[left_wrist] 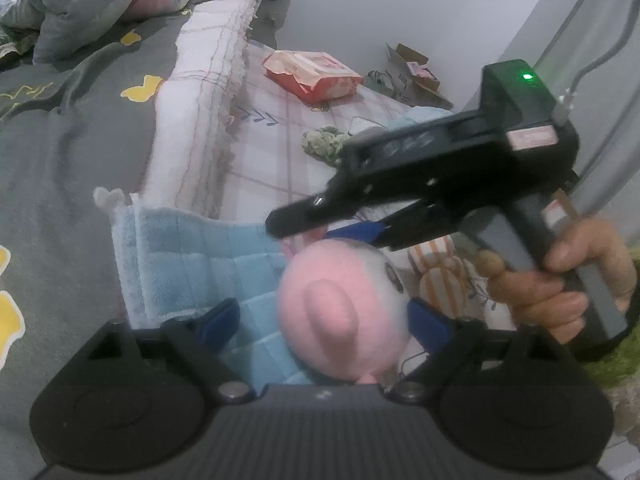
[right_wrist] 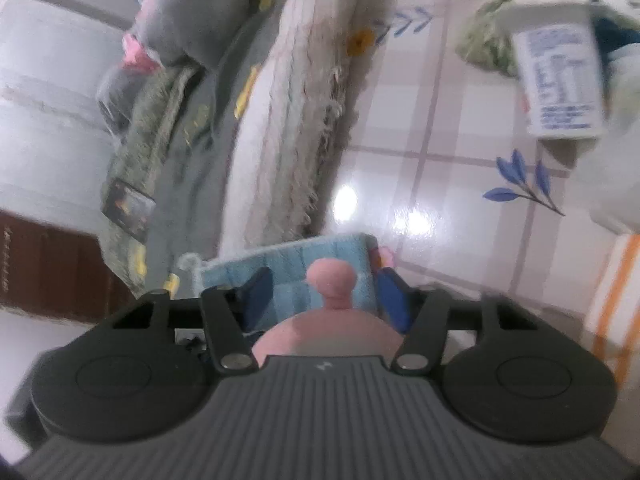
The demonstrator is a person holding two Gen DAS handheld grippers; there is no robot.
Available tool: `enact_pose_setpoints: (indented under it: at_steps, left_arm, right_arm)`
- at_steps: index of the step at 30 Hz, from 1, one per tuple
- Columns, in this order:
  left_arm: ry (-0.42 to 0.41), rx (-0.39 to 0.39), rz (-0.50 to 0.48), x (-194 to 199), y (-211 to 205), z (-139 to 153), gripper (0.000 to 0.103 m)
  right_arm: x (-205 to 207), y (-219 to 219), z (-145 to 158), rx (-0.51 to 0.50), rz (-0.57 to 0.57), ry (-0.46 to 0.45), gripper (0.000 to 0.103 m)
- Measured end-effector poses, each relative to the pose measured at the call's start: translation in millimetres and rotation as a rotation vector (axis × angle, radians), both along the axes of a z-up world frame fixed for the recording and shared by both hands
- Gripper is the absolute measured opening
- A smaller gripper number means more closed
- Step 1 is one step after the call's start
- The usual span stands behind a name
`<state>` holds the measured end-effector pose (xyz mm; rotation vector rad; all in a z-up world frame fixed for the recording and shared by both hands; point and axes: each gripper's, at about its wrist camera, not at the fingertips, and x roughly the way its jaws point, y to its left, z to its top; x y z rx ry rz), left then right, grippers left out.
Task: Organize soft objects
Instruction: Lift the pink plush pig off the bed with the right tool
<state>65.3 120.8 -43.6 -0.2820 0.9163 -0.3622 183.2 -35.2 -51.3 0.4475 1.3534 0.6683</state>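
A pink plush toy (left_wrist: 340, 320) lay on a folded blue towel (left_wrist: 180, 264), between the spread, released blue fingers (left_wrist: 220, 320) of the left hand-held gripper (left_wrist: 326, 326). Just beyond it, the right hand-held gripper (right_wrist: 324, 296) straddled the toy's ear (right_wrist: 332, 280), jaws not visibly pressing it.

The left hand-held gripper (left_wrist: 326, 322) is black, with a ribbed grey housing flanked by two round discs, silver pivot screws on its link arms and blue pads on its fingers (left_wrist: 222, 322). The right hand-held gripper (right_wrist: 326, 300) has the same build; seen from the side, it shows a boxy black top with a lit green light, pinkish labels, a grey handle and a grey cable. A bare hand (left_wrist: 560, 292) shows no sleeve.
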Motion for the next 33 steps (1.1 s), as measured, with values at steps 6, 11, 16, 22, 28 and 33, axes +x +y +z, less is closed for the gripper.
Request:
enact_pose_setpoints:
  at_steps: [6, 11, 16, 22, 28, 33]
  left_arm:
    - [-0.005, -0.04, -0.023, -2.1, 0.5, 1.3, 0.075]
    - [-0.014, -0.036, -0.06, -11.7, -7.8, 9.3, 0.068]
    - [-0.077, -0.049, -0.102, -16.9, -24.9, 31.1, 0.068]
    - [-0.195, -0.067, -0.185, -2.4, -74.1, 72.1, 0.069]
    - [-0.267, -0.142, -0.315, 29.0, -151.5, 108.1, 0.07]
    - [-0.265, -0.166, -0.422, 47.6, -229.4, 116.4, 0.073]
  right_arm:
    - [-6.3, 6.9, -3.4, -0.029, 0.017, -0.042, 0.015]
    - [-17.8, -8.7, 15.1, -0.013, -0.007, -0.091, 0.012]
    - [-36.7, -29.9, 54.0, 0.028, -0.037, -0.185, 0.011]
    - [-57.7, -76.5, 119.1, 0.048, -0.119, -0.356, 0.011]
    - [-75.2, -156.0, 179.6, 0.034, -0.266, -0.512, 0.011]
    - [-89.9, -239.7, 211.3, -0.011, -0.408, -0.588, 0.01]
